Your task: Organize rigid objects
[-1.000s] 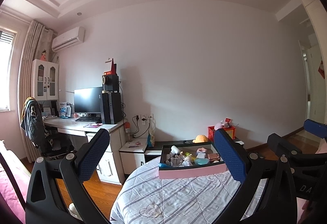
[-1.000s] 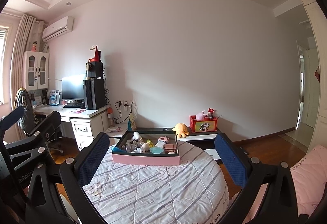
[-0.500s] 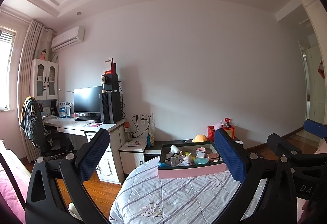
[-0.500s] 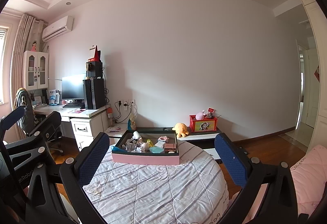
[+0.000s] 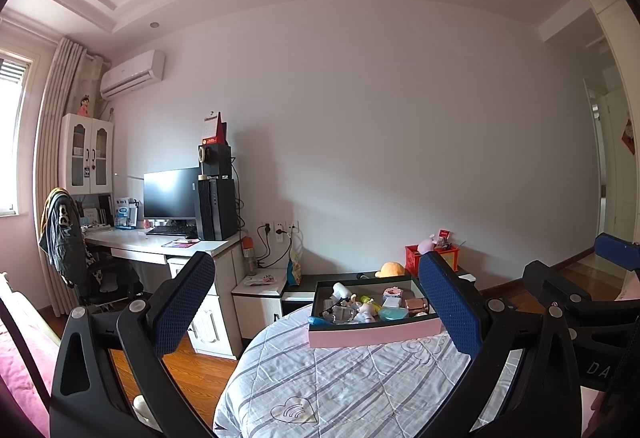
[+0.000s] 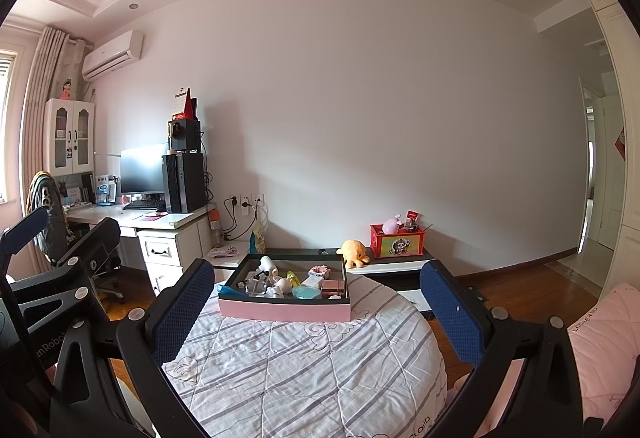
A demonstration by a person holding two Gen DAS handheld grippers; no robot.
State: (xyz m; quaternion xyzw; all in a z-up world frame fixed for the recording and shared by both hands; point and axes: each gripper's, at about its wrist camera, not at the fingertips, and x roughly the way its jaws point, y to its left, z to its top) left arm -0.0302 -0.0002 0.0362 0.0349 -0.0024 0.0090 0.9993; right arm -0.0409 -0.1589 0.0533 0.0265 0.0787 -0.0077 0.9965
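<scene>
The small items in the pink tray [image 6: 284, 312] are too small and crowded to name — a teal disc [image 6: 306, 292] aside. In the left view, the left gripper's right finger [image 5: 448, 306] hides the tray's right corner.

Two level views, shared pink tray [image 5: 372, 336] ahead

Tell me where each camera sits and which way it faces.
Left wrist: on the left tool, facing the pink-sided tray of small items; right tool at right edge.
Right wrist: on the right tool, facing that tray; left tool at left edge.
Shared: tray, striped quilt, black monitor.
</scene>
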